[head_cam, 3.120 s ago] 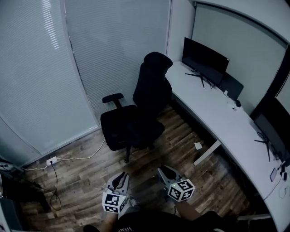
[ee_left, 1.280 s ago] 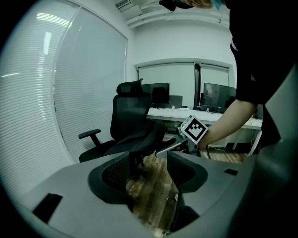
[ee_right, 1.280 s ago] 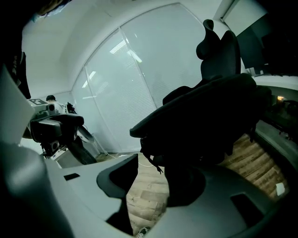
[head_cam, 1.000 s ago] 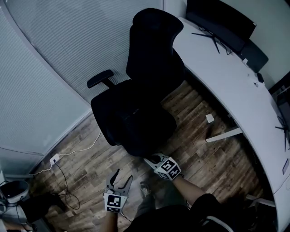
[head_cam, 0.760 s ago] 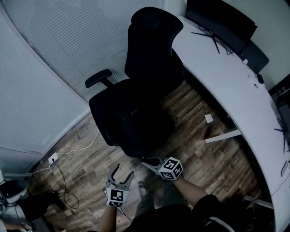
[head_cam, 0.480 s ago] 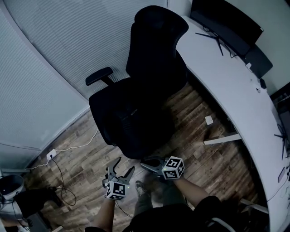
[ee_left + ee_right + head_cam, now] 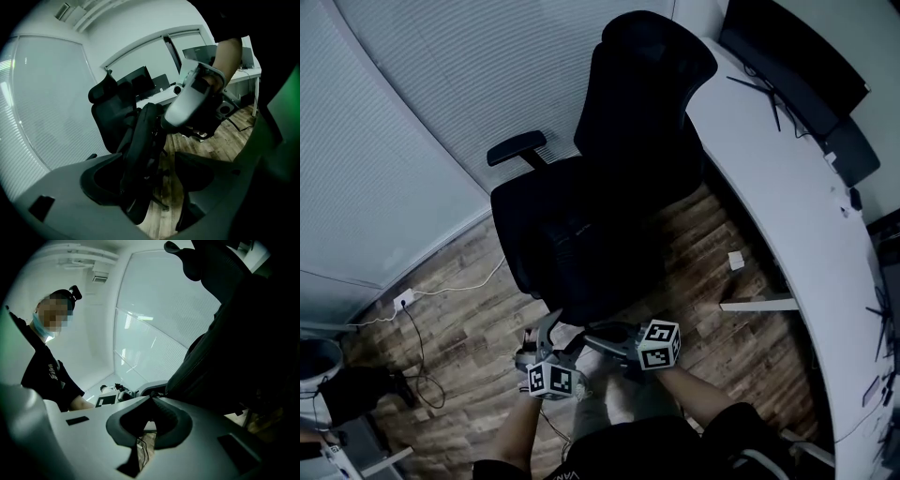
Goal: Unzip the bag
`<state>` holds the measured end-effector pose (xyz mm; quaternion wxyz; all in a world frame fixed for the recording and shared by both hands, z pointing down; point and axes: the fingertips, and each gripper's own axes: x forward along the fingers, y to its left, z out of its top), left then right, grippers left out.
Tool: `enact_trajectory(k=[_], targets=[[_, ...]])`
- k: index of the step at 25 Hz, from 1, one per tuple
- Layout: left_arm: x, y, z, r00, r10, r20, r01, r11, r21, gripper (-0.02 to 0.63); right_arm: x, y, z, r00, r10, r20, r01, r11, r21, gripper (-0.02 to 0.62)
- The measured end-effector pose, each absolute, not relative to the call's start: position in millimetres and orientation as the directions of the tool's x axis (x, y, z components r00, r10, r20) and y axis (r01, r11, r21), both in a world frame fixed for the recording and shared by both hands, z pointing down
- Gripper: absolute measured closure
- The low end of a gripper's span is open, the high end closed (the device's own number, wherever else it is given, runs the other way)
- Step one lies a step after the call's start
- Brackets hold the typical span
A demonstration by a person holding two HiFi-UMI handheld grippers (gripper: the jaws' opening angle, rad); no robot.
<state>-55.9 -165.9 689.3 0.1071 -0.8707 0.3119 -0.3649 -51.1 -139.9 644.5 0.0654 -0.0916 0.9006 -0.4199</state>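
A black office chair (image 7: 609, 169) fills the middle of the head view. Its seat holds a dark mass (image 7: 577, 248) that I cannot tell apart from a bag. Both grippers sit at the seat's front edge. My left gripper (image 7: 555, 336) has its jaws wide and still opening. In the left gripper view a long black edge (image 7: 140, 154) stands between the left gripper's (image 7: 151, 165) jaws, and the pads do not press it. My right gripper (image 7: 592, 339) is shut, its tips (image 7: 151, 398) meeting beside black fabric (image 7: 225, 357). Whether anything is pinched is hidden.
A curved white desk (image 7: 787, 187) with a monitor (image 7: 797, 56) runs along the right. A small white box (image 7: 736, 261) lies on the wood floor. A cable and wall socket (image 7: 403, 300) sit at the left under the blinds. A person (image 7: 47, 366) shows in the right gripper view.
The left gripper has moved up and right to the seat's front edge, close to the right gripper, with its jaws spread wider. The right gripper stays at the seat edge.
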Motion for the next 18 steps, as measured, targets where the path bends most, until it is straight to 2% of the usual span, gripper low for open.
enact_trajectory(k=[6,10,18], targets=[[-54,-179,684,0.513,-0.647,0.564,-0.461,-0.762,-0.454,0.277,-51,-147,631,-0.981,-0.179,-0.073,-0.058,0.634,-0.771,0.551],[-59,-188,677,0.483,-0.672,0.561,-0.476,-0.739,-0.476,0.388,-50,-150,624,-0.983,-0.16,-0.089,-0.03,0.624,-0.781,0.551],[-58,-200,667,0.437,-0.699,0.566,-0.497,-0.712,-0.496,0.478,-37,-166,610,-0.96,-0.203,-0.196,0.065,0.518,-0.853,0.551]])
